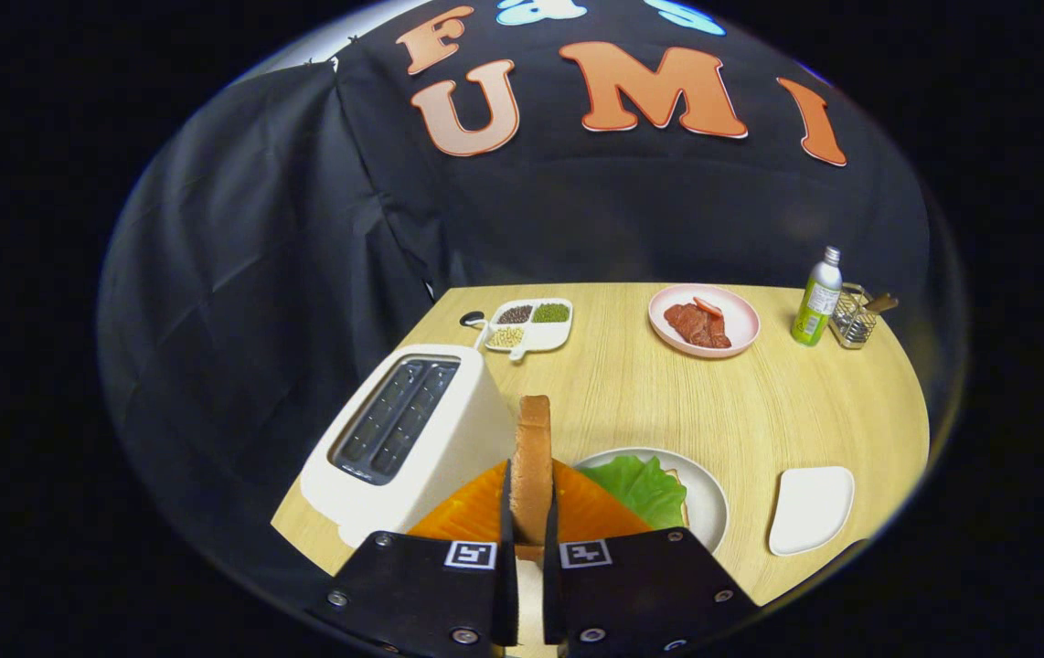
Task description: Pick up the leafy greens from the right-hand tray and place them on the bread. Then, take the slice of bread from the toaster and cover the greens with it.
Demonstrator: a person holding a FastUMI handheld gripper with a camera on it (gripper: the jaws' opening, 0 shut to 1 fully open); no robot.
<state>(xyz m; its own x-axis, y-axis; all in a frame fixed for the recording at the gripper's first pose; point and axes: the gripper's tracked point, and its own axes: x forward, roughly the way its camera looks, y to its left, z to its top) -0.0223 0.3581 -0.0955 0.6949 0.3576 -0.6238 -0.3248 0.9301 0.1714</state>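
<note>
My gripper (pixel 531 507) is shut on a slice of bread (pixel 533 457), which stands on edge between the two fingers and rises above them. Just ahead and to the right lies a round plate (pixel 709 498) carrying the leafy greens (pixel 645 484), with a bit of bread crust (pixel 679 493) showing under their right side. The white toaster (pixel 412 429) stands to the left of the fingers, its two slots dark. A small white tray (pixel 810 510) lies bare to the right of the plate.
At the back of the wooden table are a divided dish of grains (pixel 529 324), a pink plate with meat (pixel 703 320), a green bottle (pixel 816 297) and a wire holder (pixel 856 320). An orange surface (pixel 476 512) shows behind the fingers.
</note>
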